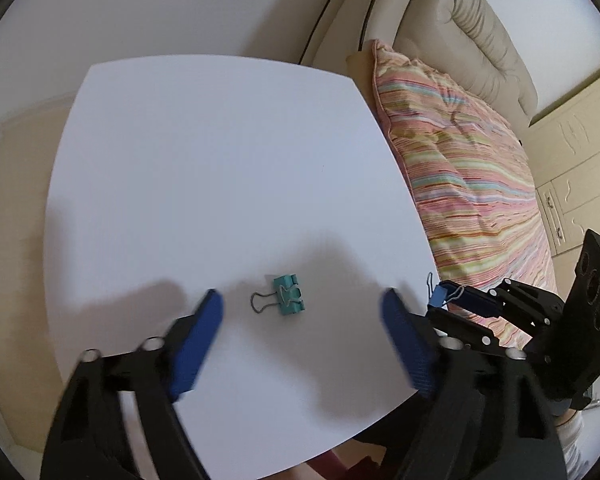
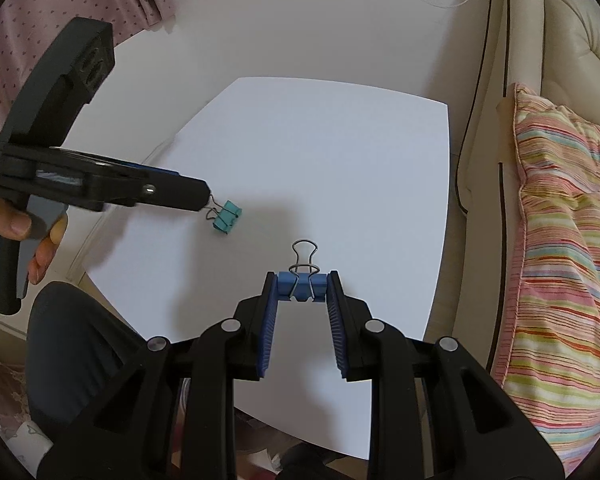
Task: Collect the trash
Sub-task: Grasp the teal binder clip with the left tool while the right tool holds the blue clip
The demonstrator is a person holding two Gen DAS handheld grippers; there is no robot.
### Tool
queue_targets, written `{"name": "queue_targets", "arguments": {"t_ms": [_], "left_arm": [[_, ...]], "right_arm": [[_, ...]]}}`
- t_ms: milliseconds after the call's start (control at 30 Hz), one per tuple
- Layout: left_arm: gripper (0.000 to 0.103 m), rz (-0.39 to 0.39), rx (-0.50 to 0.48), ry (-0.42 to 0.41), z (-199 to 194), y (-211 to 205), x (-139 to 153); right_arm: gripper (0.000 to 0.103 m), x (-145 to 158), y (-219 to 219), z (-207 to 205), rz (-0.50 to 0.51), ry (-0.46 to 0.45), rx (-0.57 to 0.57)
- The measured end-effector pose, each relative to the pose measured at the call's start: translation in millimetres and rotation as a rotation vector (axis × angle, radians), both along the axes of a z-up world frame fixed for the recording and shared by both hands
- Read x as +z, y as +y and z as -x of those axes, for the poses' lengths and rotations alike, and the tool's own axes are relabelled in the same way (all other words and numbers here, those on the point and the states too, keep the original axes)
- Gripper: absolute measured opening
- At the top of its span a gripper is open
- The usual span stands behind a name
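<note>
White tabletop [image 1: 220, 140], we see the teal binder clip [image 1: 290, 295] lying flat, wire handle toward our left, between the spread left hand-held gripper [image 1: 302, 310], right hand-held gripper [image 2: 302, 286] pinching a blue binder clip [image 2: 301, 286], handle pointing away.

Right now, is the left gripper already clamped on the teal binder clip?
No. The left gripper's jaws stand apart on either side of the teal binder clip, which lies untouched on the white table.

Readable text: none.
Left tool [image 2: 206, 196] body: small white print at frame edge, too blurred to read.
Desk [image 2: 320, 152]: blank.
</note>
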State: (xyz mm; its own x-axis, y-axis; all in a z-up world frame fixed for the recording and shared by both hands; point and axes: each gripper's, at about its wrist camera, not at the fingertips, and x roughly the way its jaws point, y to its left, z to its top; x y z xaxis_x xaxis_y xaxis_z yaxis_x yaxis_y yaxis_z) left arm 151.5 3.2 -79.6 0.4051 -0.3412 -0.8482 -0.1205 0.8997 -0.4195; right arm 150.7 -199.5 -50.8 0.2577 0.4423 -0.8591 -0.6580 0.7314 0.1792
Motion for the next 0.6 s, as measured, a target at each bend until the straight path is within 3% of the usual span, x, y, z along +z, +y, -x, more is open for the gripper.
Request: {"name": "queue_targets", "arguments": {"t_ms": [100, 133, 167, 333, 600], "left_arm": [[0.060, 0.003, 0.001, 0.007, -4, -2, -3], [0.047, 0.002, 0.001, 0.011, -5, -2, -4], [0.043, -0.001, 0.004, 0.015, -5, -3, -5], [0.033, -0.002, 0.003, 0.021, -8, -3, -8], [0.007, -0.014, 0.006, 0.027, -11, -2, -13]], "right_arm": [[0.024, -1, 0, 0, -0.002, 0.002, -0.001], [0.024, -1, 0, 1, -0.003, 0.003, -0.001], [0.024, -1, 0, 1, -0.004, 0.003, -0.001], [0.024, -1, 0, 1, -0.008, 0.005, -0.002], [0.024, -2, 0, 0, -0.009, 0.006, -0.003]]}}
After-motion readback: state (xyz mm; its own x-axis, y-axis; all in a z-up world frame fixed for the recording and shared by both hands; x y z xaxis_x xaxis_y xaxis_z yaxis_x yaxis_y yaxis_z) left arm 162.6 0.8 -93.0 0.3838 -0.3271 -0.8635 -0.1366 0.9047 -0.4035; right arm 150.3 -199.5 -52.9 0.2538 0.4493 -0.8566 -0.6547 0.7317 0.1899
